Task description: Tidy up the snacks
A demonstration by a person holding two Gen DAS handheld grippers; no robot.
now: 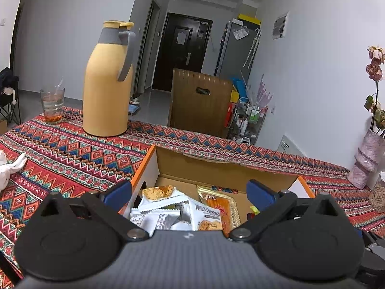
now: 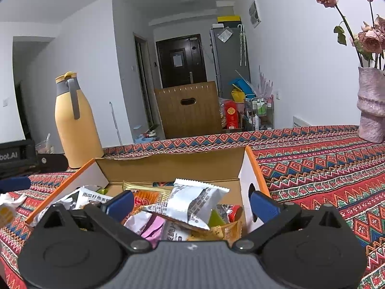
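A white-walled room runs back to a dark door (image 1: 182,50) beside a grey fridge (image 1: 234,50). The table (image 1: 72,149) wears a red patterned cloth. A yellow flask (image 1: 108,84) stands at its far edge, a pink vase (image 2: 371,106) near its right edge. An open cardboard box (image 2: 173,163) near the front edge holds the snack packets (image 2: 192,204). The left hand-held gripper (image 1: 189,192) and the right hand-held gripper (image 2: 191,203) hover over it, jaws wide, gripping nothing.
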